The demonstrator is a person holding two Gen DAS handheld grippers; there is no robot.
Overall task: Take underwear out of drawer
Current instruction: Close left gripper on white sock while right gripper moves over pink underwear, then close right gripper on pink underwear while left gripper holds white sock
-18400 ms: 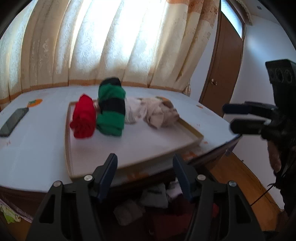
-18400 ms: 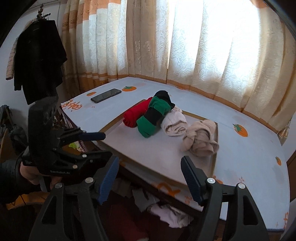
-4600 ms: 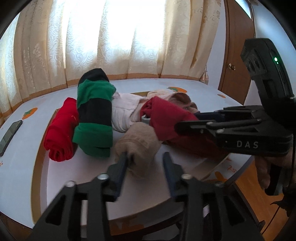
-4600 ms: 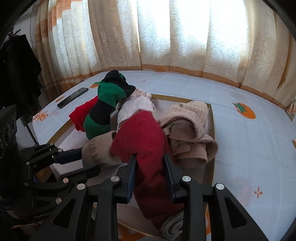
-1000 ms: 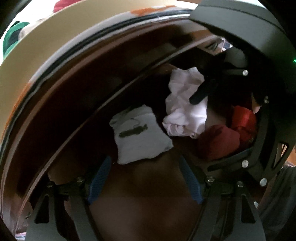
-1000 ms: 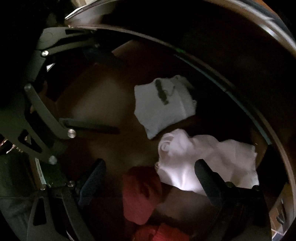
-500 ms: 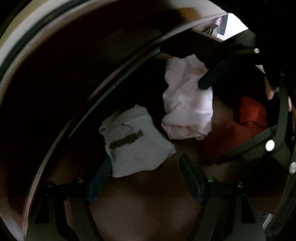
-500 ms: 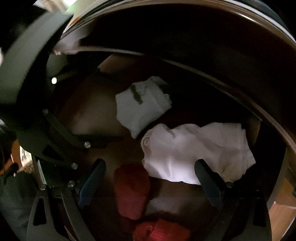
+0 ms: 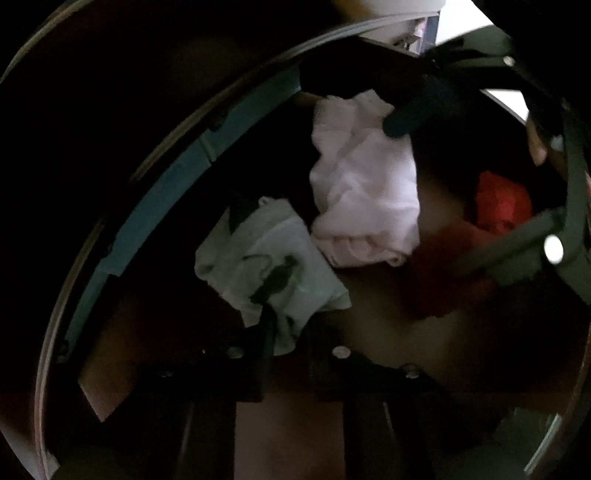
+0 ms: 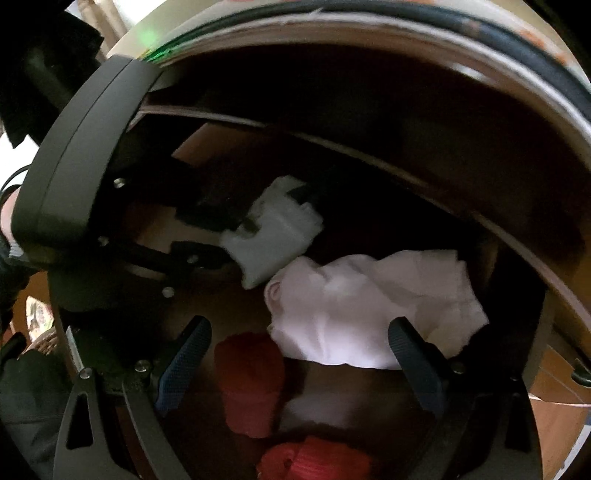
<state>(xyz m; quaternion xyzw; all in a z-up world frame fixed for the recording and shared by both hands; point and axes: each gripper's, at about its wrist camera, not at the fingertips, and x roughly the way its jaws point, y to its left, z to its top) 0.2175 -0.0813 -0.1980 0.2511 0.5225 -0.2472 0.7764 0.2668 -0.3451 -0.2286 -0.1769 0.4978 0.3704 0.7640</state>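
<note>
Both grippers are inside the dark drawer under the table. My left gripper has closed on the white folded underwear with a dark mark; the right wrist view shows its fingers clamped on that piece. A crumpled pale pink-white underwear lies beside it. My right gripper is open, its fingers on either side of this piece. Red underwear lies nearer me, and it also shows in the left wrist view.
The table's underside and edge hang close above. The drawer's wooden floor shows between the clothes. Another red piece lies at the bottom of the right wrist view. The drawer is dim and cramped.
My left gripper has moved forward and closed onto the white marked underwear. My right gripper has moved nearer the pale crumpled piece, still open.
</note>
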